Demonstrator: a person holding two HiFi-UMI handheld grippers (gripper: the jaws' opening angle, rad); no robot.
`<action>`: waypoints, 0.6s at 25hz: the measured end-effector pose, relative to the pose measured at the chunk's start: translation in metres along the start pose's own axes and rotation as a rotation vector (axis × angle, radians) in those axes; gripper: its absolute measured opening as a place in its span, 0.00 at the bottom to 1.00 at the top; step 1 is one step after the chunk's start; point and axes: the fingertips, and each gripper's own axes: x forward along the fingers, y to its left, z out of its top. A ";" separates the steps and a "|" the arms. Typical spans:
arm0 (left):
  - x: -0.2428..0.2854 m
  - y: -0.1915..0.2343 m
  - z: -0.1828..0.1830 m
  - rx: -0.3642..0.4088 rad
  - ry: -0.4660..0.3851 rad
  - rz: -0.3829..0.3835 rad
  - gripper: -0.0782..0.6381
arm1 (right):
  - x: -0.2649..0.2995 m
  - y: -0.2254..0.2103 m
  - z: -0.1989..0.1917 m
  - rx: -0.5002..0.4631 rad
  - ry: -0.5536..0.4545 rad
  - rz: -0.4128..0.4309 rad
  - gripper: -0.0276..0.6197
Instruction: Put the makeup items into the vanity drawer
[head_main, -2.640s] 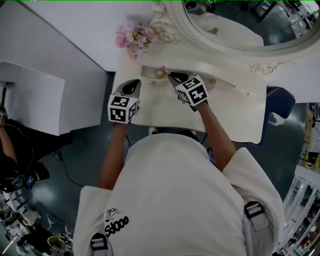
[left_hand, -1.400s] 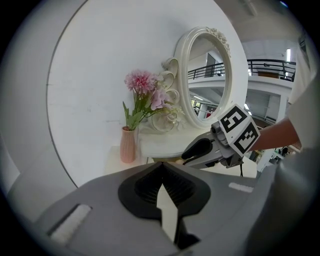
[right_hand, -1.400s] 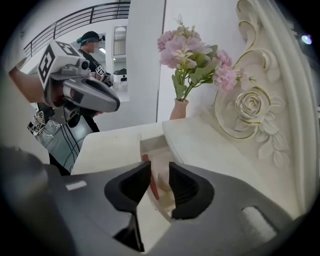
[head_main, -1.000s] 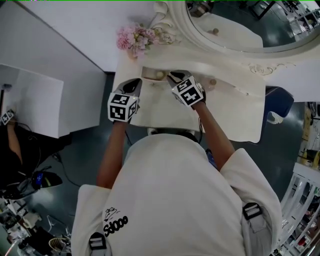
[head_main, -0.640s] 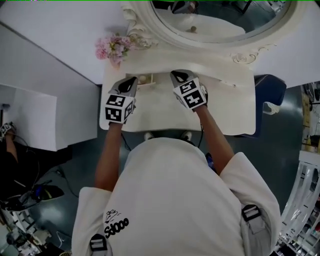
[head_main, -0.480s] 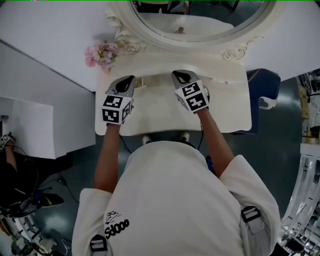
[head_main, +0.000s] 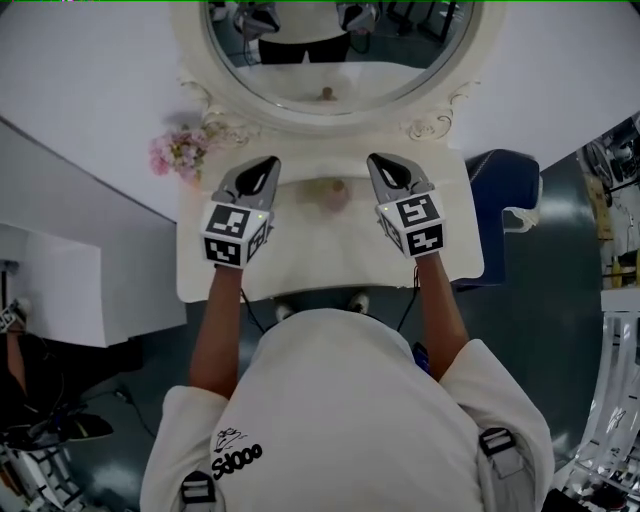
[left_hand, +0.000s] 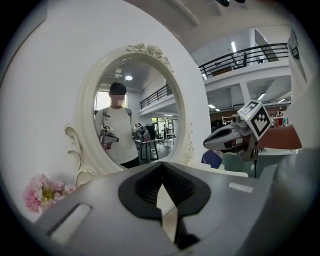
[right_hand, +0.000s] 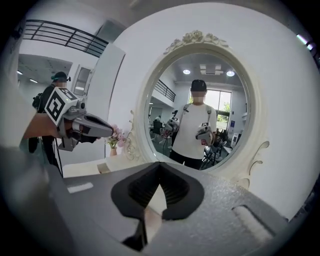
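Note:
Both grippers hover above the cream vanity top, side by side and pointing at the oval mirror. My left gripper is shut with nothing between its jaws. The right gripper is also shut and empty. Between them, at the back of the top, lies a small round beige item. In the right gripper view a small tan drawer opening shows on the vanity below the left gripper. In the head view I cannot tell the drawer apart.
Pink flowers stand at the vanity's back left corner. A blue chair sits just right of the vanity. The mirror's carved frame rises close behind the grippers. A white wall panel is at the left.
Both grippers have lifted away from the small drawer and moved apart. The right one has left the drawer opening. The mirror now fills more of the head view.

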 end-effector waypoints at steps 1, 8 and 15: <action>0.002 -0.006 0.008 0.011 -0.014 -0.009 0.13 | -0.006 -0.005 0.006 0.000 -0.018 -0.005 0.05; 0.001 -0.035 0.061 0.072 -0.098 -0.048 0.13 | -0.035 -0.019 0.046 -0.042 -0.117 -0.011 0.05; -0.003 -0.056 0.096 0.099 -0.155 -0.090 0.13 | -0.055 -0.027 0.069 -0.070 -0.178 -0.030 0.05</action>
